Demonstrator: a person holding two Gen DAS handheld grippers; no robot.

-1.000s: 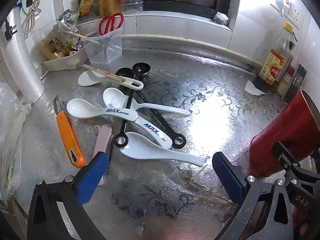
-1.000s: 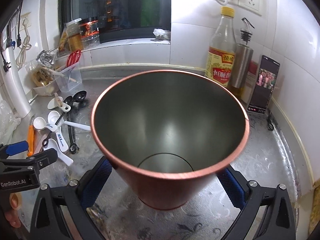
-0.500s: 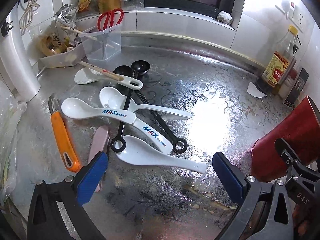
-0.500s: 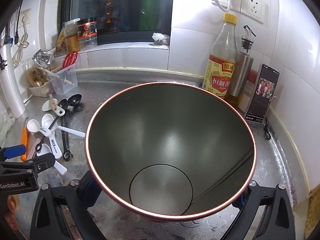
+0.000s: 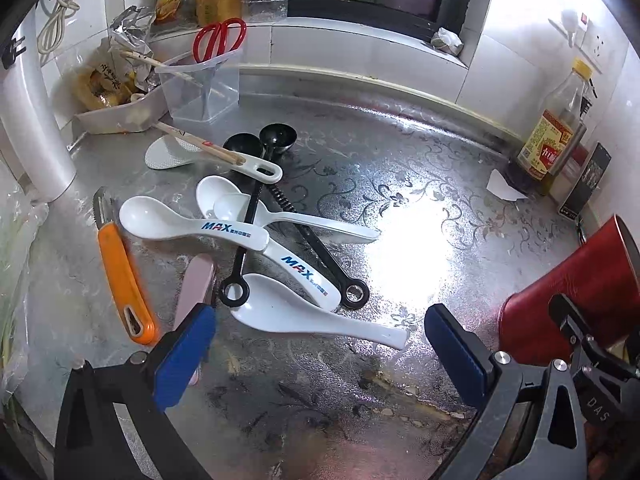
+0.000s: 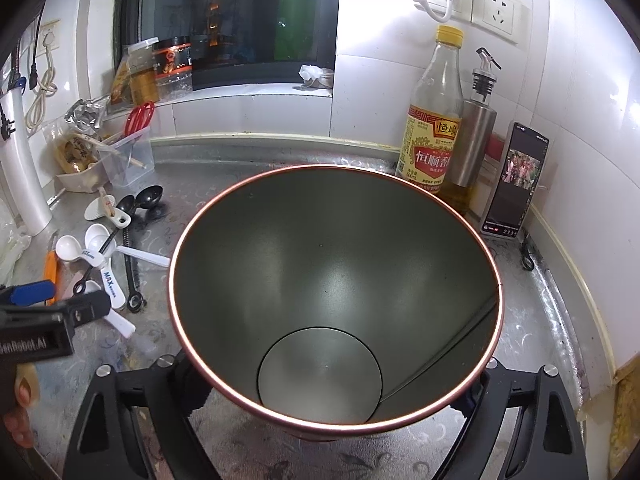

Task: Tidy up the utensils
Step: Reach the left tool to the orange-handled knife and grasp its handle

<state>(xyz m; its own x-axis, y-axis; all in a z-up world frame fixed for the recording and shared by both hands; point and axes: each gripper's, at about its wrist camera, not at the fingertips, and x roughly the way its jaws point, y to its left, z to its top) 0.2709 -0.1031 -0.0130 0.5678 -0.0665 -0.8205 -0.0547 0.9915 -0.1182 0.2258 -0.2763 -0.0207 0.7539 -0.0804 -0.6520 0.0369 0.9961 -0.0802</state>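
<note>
on the patterned steel counter point(image 5: 420, 184), right gripper point(image 6: 320, 400) has just closed around the red cup point(image 6: 336, 300); hold it steady. left gripper point(image 5: 320, 344) hangs open over the spoons point(image 5: 304, 316).

Both wrist views angle down at the counter point(image 5: 400, 200), sharing the spoons point(image 6: 100, 256), the right one nearest the cup point(image 6: 336, 280).

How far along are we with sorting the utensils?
Barely started. In hand: the right tongs have just been closing and now grip the red cup, which is empty inside. The left tongs are open over the counter. Left: the white spoons, black scoops and orange peeler.
</note>
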